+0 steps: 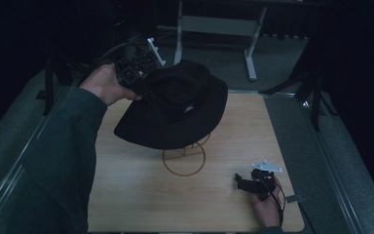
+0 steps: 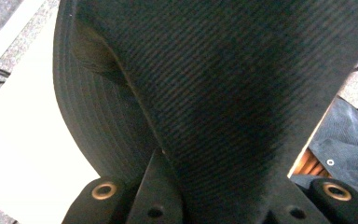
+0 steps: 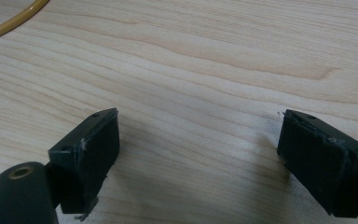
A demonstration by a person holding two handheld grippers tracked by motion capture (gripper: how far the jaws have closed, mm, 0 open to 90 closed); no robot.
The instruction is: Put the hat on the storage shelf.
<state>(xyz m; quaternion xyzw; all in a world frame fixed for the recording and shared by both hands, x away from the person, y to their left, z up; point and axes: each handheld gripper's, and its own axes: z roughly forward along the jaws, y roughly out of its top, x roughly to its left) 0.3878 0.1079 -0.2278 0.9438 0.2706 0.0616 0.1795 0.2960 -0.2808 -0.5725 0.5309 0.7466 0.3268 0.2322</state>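
Risk: hat (image 1: 173,105), pinched by left gripper (image 1: 135,80) at brim only, slipping off wire stand (image 1: 184,158); right gripper (image 3: 198,154) wide open, empty.

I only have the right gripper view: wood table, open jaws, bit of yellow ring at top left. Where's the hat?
Observer: The hat is off the table, above the wire stand, on the high view.
Operator: Who's holding it?
Observer: The left gripper, shut on the brim at the hat's far left edge.
Operator: Is that ring part of the stand?
Observer: Yes, it's the stand's round base, flat on the table under the hat.
Operator: And where am I relative to it?
Observer: The right gripper rests on the table, near right of the stand, apart from it.
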